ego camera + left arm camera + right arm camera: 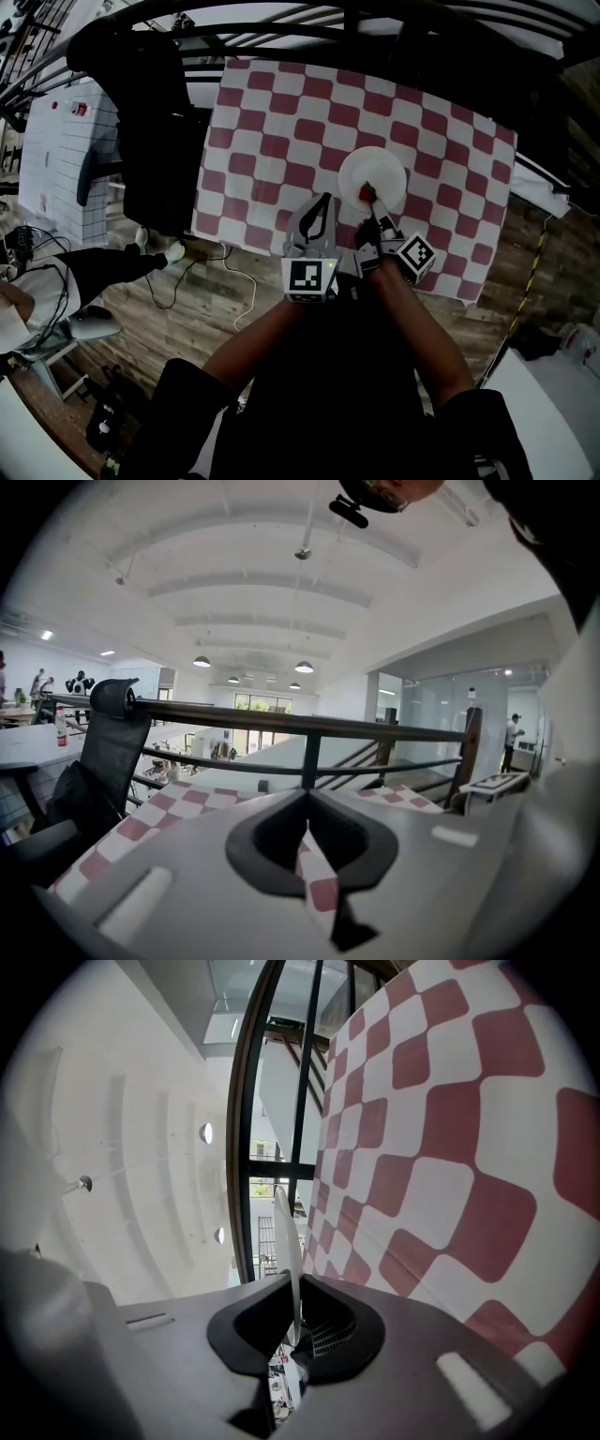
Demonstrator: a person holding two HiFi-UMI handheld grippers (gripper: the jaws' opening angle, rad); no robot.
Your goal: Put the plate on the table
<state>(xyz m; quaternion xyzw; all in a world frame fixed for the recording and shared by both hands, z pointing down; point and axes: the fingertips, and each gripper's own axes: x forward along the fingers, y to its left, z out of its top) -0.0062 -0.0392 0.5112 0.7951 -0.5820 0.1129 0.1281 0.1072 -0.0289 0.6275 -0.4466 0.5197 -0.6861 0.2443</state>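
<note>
A white plate hangs just over the red-and-white checked tablecloth, near the table's front edge. My right gripper is shut on the plate's near rim. In the right gripper view the plate stands edge-on between the jaws of the right gripper, with the cloth close on the right. My left gripper hovers just left of the plate over the table's front edge, shut and holding nothing. In its own view the left gripper shows only a thin slit of cloth.
A black office chair stands at the table's left end. A dark metal railing runs behind the table's far side. A white cabinet stands farther left. Cables lie on the wooden floor.
</note>
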